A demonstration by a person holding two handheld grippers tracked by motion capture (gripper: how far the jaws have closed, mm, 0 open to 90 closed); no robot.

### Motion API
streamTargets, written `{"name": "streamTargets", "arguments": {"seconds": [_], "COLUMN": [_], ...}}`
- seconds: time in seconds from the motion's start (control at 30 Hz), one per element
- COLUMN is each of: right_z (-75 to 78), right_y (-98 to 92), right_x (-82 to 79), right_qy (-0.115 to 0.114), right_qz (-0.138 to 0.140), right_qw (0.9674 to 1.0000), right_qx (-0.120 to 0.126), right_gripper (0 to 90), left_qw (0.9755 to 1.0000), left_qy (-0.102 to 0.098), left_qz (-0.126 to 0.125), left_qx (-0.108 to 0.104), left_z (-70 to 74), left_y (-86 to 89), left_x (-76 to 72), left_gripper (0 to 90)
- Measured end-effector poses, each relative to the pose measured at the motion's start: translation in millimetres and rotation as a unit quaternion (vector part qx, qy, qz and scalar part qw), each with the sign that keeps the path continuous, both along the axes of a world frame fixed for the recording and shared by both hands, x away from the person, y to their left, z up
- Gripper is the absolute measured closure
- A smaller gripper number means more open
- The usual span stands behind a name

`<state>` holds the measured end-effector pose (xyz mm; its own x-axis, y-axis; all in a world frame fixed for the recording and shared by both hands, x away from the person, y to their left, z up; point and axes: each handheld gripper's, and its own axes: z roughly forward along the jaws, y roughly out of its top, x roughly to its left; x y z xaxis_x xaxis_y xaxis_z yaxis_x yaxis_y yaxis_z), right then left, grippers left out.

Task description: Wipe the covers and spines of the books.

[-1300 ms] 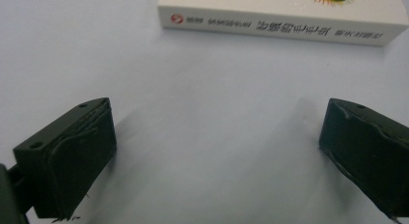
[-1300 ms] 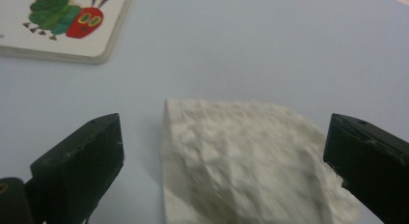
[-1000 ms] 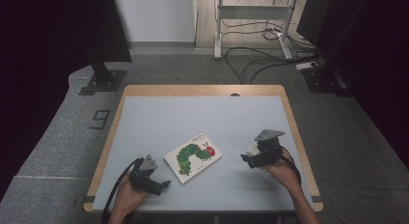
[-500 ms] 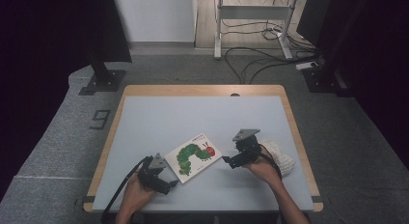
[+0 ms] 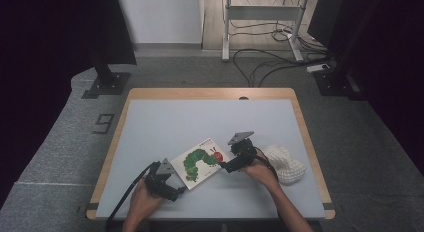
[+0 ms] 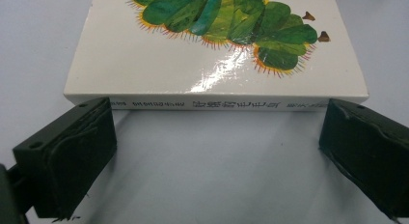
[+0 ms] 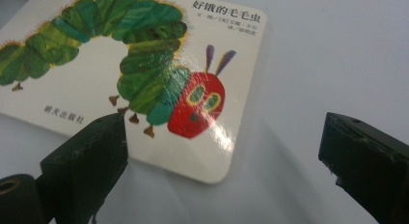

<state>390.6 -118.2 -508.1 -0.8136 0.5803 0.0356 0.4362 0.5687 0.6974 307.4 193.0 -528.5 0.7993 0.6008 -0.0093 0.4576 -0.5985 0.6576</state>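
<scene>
Since a second ago both grippers have closed in on the picture book (image 5: 201,161): the right gripper (image 5: 226,167), which then stood well off toward the right edge of the table (image 5: 165,117), has moved left across it and now sits at the book's right corner, uncovering a white knitted thing (image 5: 285,163) that lies just behind the right hand (image 5: 260,169); the left gripper (image 5: 179,191) has edged right and forward from the near left part of the table up to the book's near edge. The book itself lies flat where it lay before, cover up, turned at an angle near the middle of the table's near half. Both forearms come in from the near edge, the left hand (image 5: 142,199) wrapped round its gripper and pointing it right and away, the right hand holding its gripper pointed left toward the book. In the left gripper view the jaws stand wide apart, low over the table, with the book's spine (image 6: 217,102) straight ahead between them and nothing held. In the right gripper view the jaws also stand wide, holding nothing; the left jaw overlaps the cover's near edge in that view, by the caterpillar's red head (image 7: 200,110), while the right jaw is over bare table beside the book's rounded corner.
</scene>
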Motion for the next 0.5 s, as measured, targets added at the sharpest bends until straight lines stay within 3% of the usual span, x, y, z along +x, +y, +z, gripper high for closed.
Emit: {"name": "streamTargets", "arguments": {"seconds": [0.5], "right_z": [-17.0], "right_y": [29.1], "right_x": [17.9], "right_qy": [0.037], "right_qz": [0.01], "right_qw": [0.9989], "right_qx": [0.026], "right_gripper": [0.0], "left_qw": [1.0], "left_qy": [-0.001], "left_qz": [0.008], "left_qx": [0.0], "left_z": [-0.2], "left_y": [-1.4], "left_x": [-0.6], "left_gripper": [0.0]}}
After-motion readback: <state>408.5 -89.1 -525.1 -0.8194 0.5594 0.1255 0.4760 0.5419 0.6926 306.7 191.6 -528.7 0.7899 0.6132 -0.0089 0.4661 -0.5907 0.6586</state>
